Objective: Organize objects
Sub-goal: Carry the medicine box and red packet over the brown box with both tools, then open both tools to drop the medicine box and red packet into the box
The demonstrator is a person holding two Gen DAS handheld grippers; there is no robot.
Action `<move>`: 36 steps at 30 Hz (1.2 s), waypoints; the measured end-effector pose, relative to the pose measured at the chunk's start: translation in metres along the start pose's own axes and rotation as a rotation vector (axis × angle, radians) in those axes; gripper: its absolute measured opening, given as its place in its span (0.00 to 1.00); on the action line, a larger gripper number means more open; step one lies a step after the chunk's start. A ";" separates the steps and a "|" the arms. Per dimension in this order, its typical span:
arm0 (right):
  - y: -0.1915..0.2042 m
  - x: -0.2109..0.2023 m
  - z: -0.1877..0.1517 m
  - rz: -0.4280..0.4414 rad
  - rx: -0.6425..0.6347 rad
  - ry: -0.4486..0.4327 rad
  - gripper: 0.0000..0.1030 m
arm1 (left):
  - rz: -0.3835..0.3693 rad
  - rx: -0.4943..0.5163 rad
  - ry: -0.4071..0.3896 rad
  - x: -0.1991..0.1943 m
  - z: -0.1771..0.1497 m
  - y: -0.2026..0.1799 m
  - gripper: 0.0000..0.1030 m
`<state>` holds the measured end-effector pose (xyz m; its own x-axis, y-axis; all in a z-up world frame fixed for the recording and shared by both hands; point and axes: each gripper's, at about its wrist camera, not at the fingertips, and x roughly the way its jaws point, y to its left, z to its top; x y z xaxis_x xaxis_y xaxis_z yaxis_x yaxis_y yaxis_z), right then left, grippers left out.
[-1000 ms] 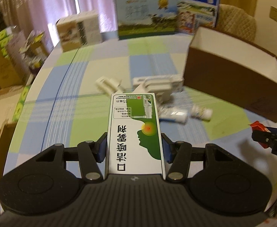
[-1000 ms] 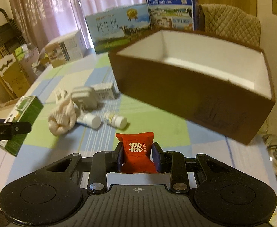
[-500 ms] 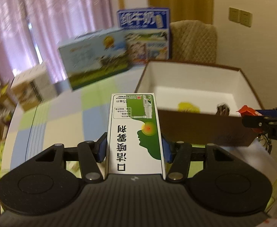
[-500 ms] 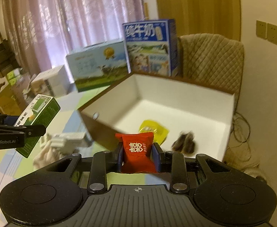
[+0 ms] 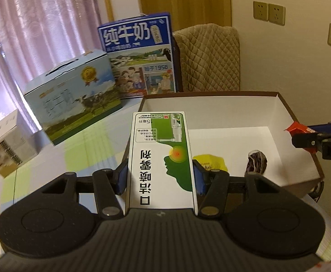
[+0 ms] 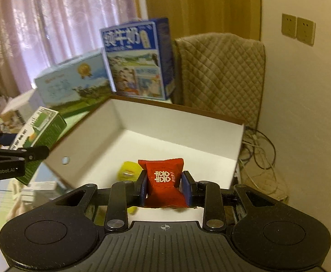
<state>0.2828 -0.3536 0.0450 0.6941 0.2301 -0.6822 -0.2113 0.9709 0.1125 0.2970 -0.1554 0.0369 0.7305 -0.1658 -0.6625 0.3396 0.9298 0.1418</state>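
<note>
Two milk cartons (image 5: 138, 56) (one blue) stand beside a quilted chair (image 5: 208, 56).

The medicine box (image 5: 161, 158) was white and green with black characters. The sachet (image 6: 164, 181) was red with white print. The open box (image 5: 210, 104) was brown outside, white inside, holding a yellow packet (image 5: 210, 162). The tablecloth (image 5: 79, 156) was checked green, blue and white.

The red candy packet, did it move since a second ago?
Yes. The red candy packet, pinched in the right gripper, went forward and up: it was short of the brown box, now it hangs over the white inside.
</note>
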 end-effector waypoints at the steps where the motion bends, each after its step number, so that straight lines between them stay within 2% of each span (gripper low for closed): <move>1: -0.003 0.005 0.001 -0.010 -0.001 0.009 0.27 | -0.002 0.009 0.010 0.007 0.003 -0.002 0.51; 9: -0.015 0.058 0.009 -0.105 -0.053 0.121 0.27 | -0.030 0.059 0.077 0.059 0.018 -0.013 0.51; 18: -0.026 0.098 0.007 -0.191 -0.086 0.193 0.27 | -0.009 0.103 0.122 0.096 0.018 -0.018 0.51; 25: -0.027 0.108 0.008 -0.209 -0.131 0.164 0.28 | -0.005 0.107 0.118 0.106 0.017 -0.019 0.51; 29: -0.027 0.106 0.010 -0.197 -0.131 0.147 0.36 | -0.001 0.102 0.117 0.110 0.019 -0.018 0.51; 30: -0.027 0.104 0.010 -0.194 -0.127 0.140 0.37 | -0.003 0.101 0.118 0.111 0.019 -0.018 0.49; 31: -0.027 0.102 0.010 -0.187 -0.125 0.134 0.38 | -0.007 0.100 0.116 0.111 0.018 -0.017 0.36; 32: -0.027 0.100 0.010 -0.177 -0.123 0.129 0.38 | -0.009 0.100 0.118 0.112 0.018 -0.017 0.35; 34: -0.024 0.097 0.011 -0.161 -0.120 0.124 0.39 | -0.005 0.097 0.122 0.113 0.018 -0.017 0.35; 36: -0.021 0.092 0.011 -0.142 -0.120 0.117 0.39 | -0.003 0.093 0.130 0.115 0.016 -0.016 0.41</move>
<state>0.3591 -0.3524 -0.0124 0.6394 0.0757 -0.7652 -0.2023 0.9766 -0.0725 0.3849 -0.1943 -0.0296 0.6484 -0.1187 -0.7520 0.3997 0.8938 0.2035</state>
